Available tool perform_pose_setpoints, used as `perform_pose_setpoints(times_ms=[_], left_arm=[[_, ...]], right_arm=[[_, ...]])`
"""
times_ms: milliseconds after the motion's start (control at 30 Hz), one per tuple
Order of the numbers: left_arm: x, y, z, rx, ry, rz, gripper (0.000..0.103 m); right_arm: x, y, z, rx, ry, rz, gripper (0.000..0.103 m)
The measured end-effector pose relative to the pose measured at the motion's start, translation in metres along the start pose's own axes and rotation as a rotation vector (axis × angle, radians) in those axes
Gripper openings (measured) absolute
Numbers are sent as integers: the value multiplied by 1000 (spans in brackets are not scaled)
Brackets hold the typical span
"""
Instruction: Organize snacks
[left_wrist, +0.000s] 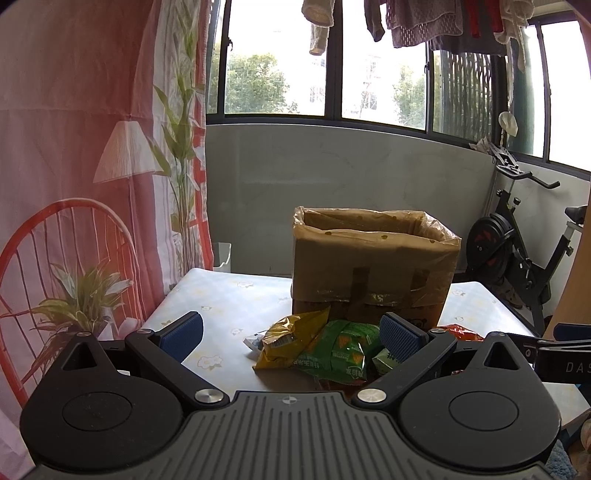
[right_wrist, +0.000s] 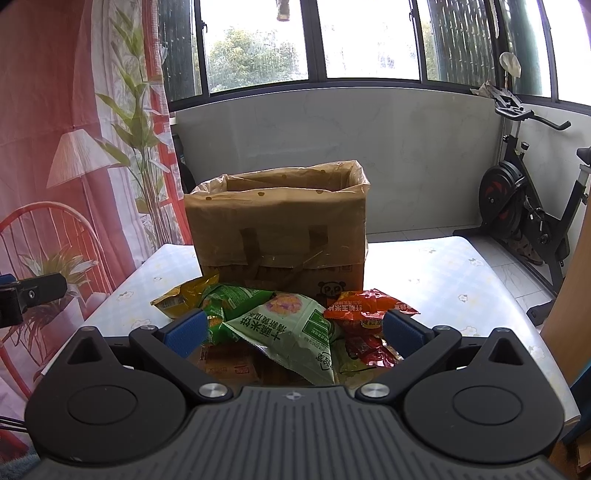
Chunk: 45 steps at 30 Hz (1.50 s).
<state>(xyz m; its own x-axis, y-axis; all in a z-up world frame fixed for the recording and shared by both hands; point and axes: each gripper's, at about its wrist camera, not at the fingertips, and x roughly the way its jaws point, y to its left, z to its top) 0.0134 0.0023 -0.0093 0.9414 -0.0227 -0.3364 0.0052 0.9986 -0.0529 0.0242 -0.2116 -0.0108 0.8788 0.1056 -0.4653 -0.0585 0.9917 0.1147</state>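
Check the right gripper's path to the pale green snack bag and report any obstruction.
Nothing visible blocks it. The right gripper is open, and the pale green snack bag lies on top of the pile directly between its fingers, before the lined cardboard box.

Brown cardboard box (right_wrist: 280, 236) with a panda print, yellow packet (right_wrist: 181, 297), green packets (right_wrist: 236, 301), red packet (right_wrist: 369, 308) (glossy), pale floral table (right_wrist: 443, 273), pink curtain (right_wrist: 55, 129) at left.
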Motion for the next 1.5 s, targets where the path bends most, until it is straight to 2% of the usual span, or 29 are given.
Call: perform_pose_setpoints(times_ms=[200,333,467,600,700,833,1067,1333,1500], left_arm=[[23,2,3,42,34,20,102],[42,2,1,70,33,29,102],[60,3,-3,83,14,44,98],[78,10,-5,59,23,60,97],[90,15,-8,37,37,69,96],[104,17,-18,31,79,73,96],[118,15,-32,40,141,82,96],[129,16,-40,26,165,73,96],[137,17,-46,24,170,75,96]], right_arm=[[15,-13,-1,14,-81,13,103],[38,-18,-7,-2,-97,17,103],[67,-19,-16,-25,-57,45,103],[89,-9,-28,-136,-53,35,103],[107,-4,-34,-196,-1,63,103],[129,3,-44,-271,63,48,103],[150,18,-58,-442,59,59,101],[186,24,-59,-502,83,66,93],[200,21,-62,-521,72,51,93]])
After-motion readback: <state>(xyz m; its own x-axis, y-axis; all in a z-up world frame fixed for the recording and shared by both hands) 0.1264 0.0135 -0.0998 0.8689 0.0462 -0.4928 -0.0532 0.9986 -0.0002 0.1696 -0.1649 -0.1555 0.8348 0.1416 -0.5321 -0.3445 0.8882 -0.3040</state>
